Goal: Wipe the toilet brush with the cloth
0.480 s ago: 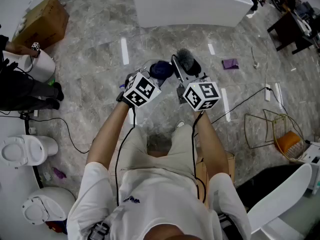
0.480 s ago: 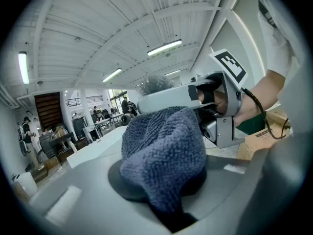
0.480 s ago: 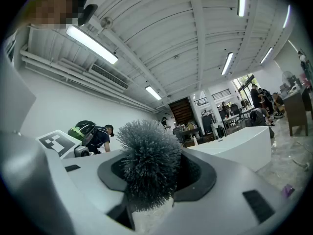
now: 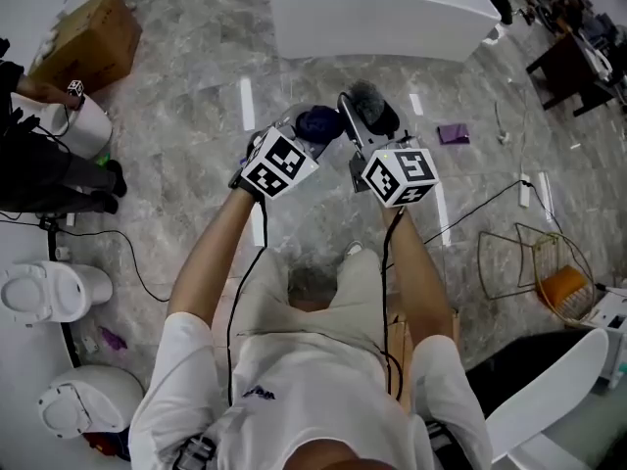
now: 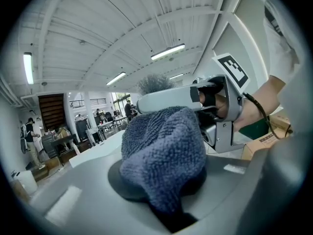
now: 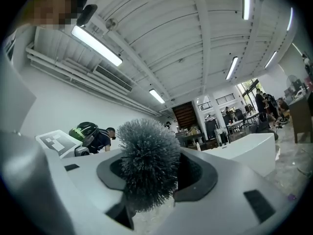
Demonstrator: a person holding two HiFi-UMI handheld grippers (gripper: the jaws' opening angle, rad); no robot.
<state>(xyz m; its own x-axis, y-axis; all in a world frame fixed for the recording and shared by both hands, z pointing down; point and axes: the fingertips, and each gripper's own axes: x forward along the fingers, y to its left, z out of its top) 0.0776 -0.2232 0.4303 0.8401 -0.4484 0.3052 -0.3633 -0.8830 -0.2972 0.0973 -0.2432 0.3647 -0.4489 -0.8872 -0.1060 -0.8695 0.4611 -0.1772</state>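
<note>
My left gripper (image 4: 306, 137) is shut on a dark blue terry cloth (image 4: 319, 122), which bunches out between its jaws in the left gripper view (image 5: 164, 151). The cloth rests against the white handle (image 5: 166, 100) of the toilet brush. My right gripper (image 4: 359, 148) is shut on that handle, just to the right of the left one. The brush's grey bristle head (image 4: 371, 108) sticks out beyond both grippers and fills the middle of the right gripper view (image 6: 146, 163). Both grippers are held above the floor, in front of the person's knees.
A white tub-like block (image 4: 382, 8) stands on the grey marble floor ahead. A cardboard box (image 4: 86, 39), a person (image 4: 44, 169) and toilets (image 4: 49, 292) are at the left. A purple rag (image 4: 452, 131), cables and a wire basket (image 4: 534, 255) lie to the right.
Both grippers have shifted slightly forward in the head view, still close together. The cloth sits a little nearer the brush handle.
</note>
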